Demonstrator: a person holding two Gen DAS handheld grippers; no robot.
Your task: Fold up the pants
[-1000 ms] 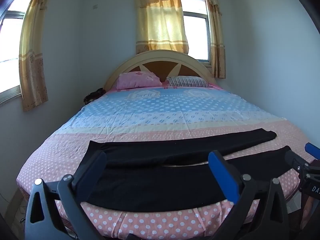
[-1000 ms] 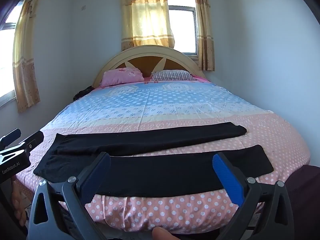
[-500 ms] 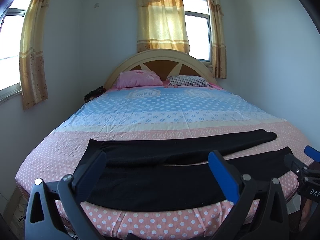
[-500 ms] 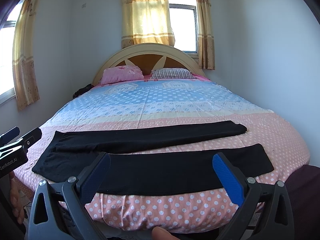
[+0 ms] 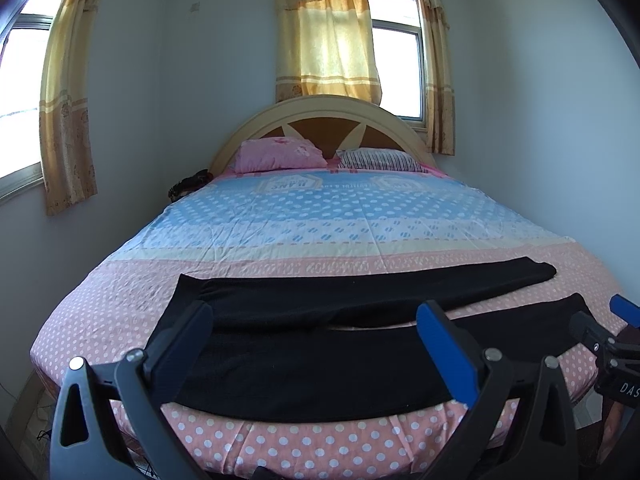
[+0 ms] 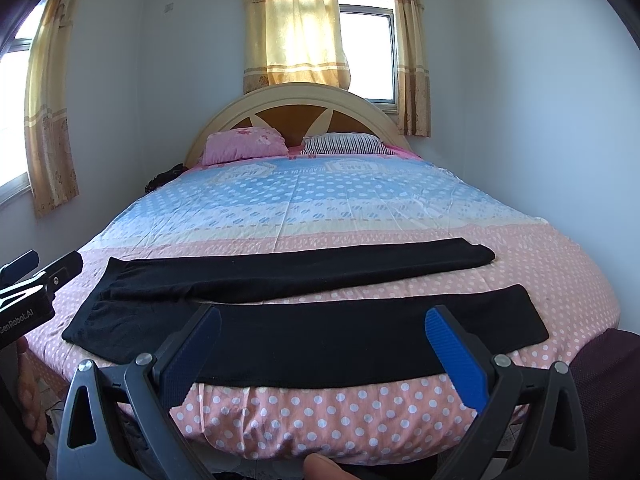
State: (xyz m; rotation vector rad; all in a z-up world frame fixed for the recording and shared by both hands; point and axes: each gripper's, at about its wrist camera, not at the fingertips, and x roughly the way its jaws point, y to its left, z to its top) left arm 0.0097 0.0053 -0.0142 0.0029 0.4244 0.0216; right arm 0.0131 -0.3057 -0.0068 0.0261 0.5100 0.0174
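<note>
Black pants (image 5: 320,360) lie flat across the foot of the bed, waist at the left, both legs stretched to the right with a gap between them; they also show in the right wrist view (image 6: 320,336). My left gripper (image 5: 316,344) is open and empty, held in front of the bed's foot edge above the near leg. My right gripper (image 6: 320,340) is open and empty, likewise in front of the near leg. Each gripper shows at the edge of the other's view.
The bed (image 5: 320,216) has a pink and blue dotted sheet, two pillows (image 5: 280,154) and a curved headboard (image 5: 320,120). Walls stand close on both sides. A dark object (image 5: 188,184) sits by the bed's far left corner. Curtained windows are behind.
Both grippers have moved slightly nearer and lower toward the bed's foot edge. The pants have not moved.
</note>
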